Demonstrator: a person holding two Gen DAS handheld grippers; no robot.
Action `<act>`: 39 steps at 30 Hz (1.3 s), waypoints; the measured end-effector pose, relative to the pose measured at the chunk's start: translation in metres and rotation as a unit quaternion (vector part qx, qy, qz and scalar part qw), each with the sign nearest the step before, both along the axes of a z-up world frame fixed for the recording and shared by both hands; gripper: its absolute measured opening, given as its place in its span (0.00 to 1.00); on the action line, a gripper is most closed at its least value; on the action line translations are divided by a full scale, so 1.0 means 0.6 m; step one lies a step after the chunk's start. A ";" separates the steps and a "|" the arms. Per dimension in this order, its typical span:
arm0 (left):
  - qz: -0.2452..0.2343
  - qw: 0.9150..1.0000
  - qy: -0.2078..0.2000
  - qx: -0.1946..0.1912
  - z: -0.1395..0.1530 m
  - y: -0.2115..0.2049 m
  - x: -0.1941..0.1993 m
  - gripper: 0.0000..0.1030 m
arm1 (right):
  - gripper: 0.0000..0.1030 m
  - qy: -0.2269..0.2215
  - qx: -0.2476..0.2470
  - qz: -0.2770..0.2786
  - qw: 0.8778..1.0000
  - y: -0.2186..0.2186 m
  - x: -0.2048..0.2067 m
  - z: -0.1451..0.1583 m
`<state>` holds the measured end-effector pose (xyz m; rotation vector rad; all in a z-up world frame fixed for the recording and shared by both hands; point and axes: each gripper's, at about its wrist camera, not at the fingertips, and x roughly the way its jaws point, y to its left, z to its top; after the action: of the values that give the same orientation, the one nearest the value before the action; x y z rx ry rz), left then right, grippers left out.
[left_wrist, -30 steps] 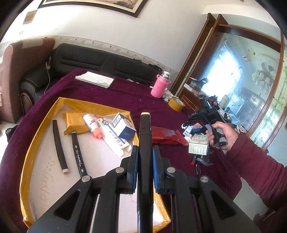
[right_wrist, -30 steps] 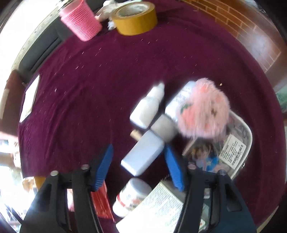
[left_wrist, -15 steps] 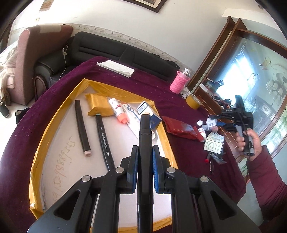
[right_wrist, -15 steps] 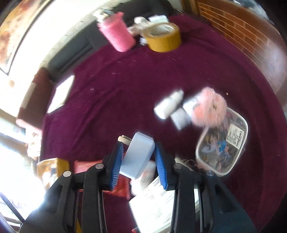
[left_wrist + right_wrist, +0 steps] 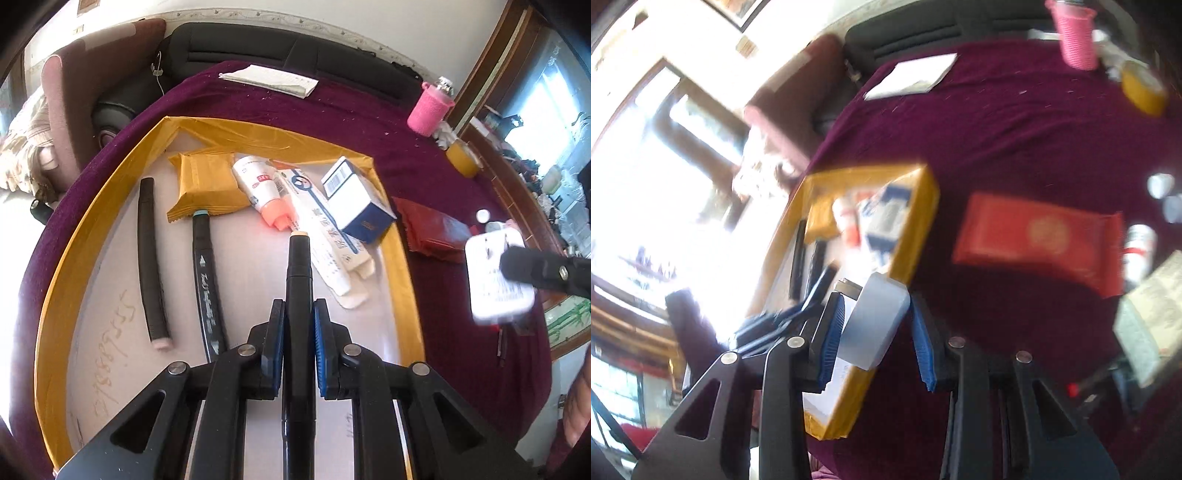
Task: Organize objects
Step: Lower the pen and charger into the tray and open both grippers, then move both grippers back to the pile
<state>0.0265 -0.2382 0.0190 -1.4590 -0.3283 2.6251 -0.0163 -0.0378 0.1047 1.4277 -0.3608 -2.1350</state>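
Marker (image 5: 299, 291) sits clamped in the left hand-held gripper (image 5: 298, 343), above the yellow-rimmed tray (image 5: 92, 236) and right of two pens (image 5: 207, 280); lay it parallel beside them. Ahead-right, the right hand-held gripper (image 5: 877, 325) grips a white box (image 5: 875, 325), which should clear the tray rim before release.

A black sofa (image 5: 280, 55) lines the white wall (image 5: 369, 18) at top; a maroon armchair (image 5: 85, 81) sits upper left, bright windows (image 5: 646, 177) beyond.
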 end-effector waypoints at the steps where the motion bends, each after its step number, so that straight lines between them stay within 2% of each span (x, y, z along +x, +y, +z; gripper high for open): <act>1: 0.009 1.000 -0.009 0.001 -0.007 -0.006 -0.009 0.11 | 0.33 -0.005 0.002 0.009 1.000 -0.018 -0.001 -0.008; 3: 0.022 0.999 -0.029 0.030 -0.020 -0.024 -0.024 0.11 | 0.33 -0.015 0.007 0.031 0.999 -0.057 0.004 -0.023; 8: 0.059 0.996 -0.039 0.057 -0.029 -0.051 -0.030 0.12 | 0.33 -0.030 0.036 0.054 0.997 -0.121 -0.001 -0.058; 11: 0.075 0.993 -0.033 0.089 -0.033 -0.069 -0.020 0.22 | 0.33 -0.036 0.055 0.051 0.997 -0.142 -0.019 -0.079; 12: 0.083 0.991 -0.029 0.103 -0.033 -0.077 -0.015 0.31 | 0.33 -0.040 0.059 0.048 0.996 -0.147 -0.027 -0.085; 15: 0.127 0.983 -0.012 0.130 -0.029 -0.109 0.009 0.46 | 0.33 -0.045 0.062 0.046 0.996 -0.155 -0.051 -0.093; 18: 0.150 0.978 0.002 0.143 -0.025 -0.131 0.033 0.50 | 0.35 -0.042 0.061 0.040 0.996 -0.162 -0.067 -0.096; 21: 0.152 0.975 0.010 0.159 -0.023 -0.138 0.045 0.52 | 0.41 -0.040 0.057 0.024 0.997 -0.161 -0.077 -0.093; 23: 0.150 0.975 0.014 0.163 -0.020 -0.137 0.051 0.52 | 0.41 -0.037 0.046 0.019 0.998 -0.156 -0.074 -0.084; 26: 0.143 0.976 0.025 0.165 -0.007 -0.130 0.056 0.52 | 0.41 -0.012 0.029 0.009 0.999 -0.129 -0.058 -0.046; 29: 0.131 0.978 0.038 0.161 0.015 -0.112 0.061 0.52 | 0.42 0.038 0.033 -0.005 0.999 -0.084 -0.030 0.007; 32: 0.110 0.981 0.047 0.154 0.041 -0.080 0.074 0.53 | 0.47 0.098 0.044 -0.037 0.994 -0.014 0.008 0.055; 34: 0.086 0.983 0.052 0.151 0.060 -0.049 0.084 0.56 | 0.48 0.145 0.058 -0.075 0.985 0.047 0.038 0.085; 37: 0.034 0.988 0.062 0.138 0.084 0.017 0.094 0.59 | 0.58 0.201 0.088 -0.145 0.965 0.149 0.081 0.118; 39: -0.005 0.990 0.063 0.127 0.090 0.066 0.098 0.59 | 0.71 0.215 0.105 -0.196 0.951 0.230 0.109 0.132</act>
<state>0.0851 -0.1984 0.0732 -1.2064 -0.6141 2.5395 0.0490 0.1005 0.1838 1.0084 -0.2702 -2.8037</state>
